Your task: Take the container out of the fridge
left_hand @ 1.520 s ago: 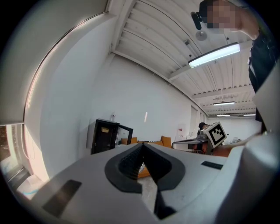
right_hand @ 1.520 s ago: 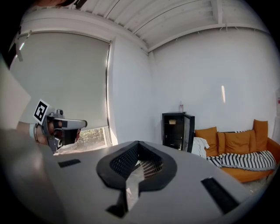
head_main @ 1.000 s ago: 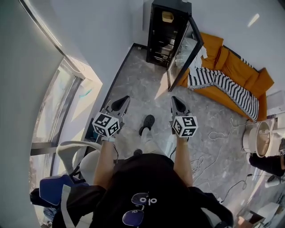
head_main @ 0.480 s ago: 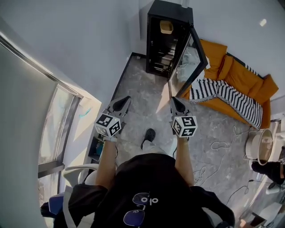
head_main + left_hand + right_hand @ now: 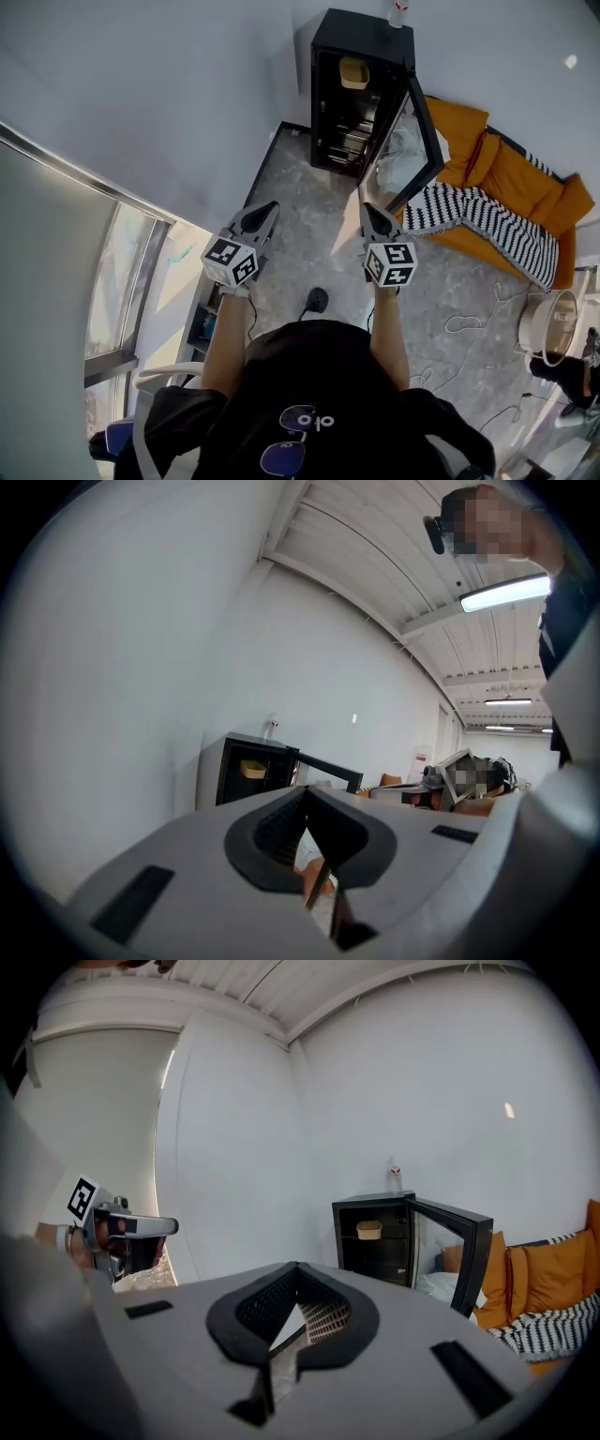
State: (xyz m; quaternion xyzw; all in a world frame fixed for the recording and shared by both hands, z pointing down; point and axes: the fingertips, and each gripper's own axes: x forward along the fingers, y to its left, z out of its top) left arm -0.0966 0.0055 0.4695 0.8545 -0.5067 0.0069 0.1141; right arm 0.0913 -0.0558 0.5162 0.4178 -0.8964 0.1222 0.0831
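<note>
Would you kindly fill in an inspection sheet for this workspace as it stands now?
Surface: grey marbled floor; no table in view.
Job's things: black fridge with its glass door open; yellowish container on the top shelf inside.
Clutter: bottle on top of the fridge; striped blanket on the orange sofa.
Grippers: left claw and right claw both shut and empty, pointing towards the fridge, well short of it.
Cables: loose white cables on the floor at the right.
Surroundings: white wall; window at the left.
</note>
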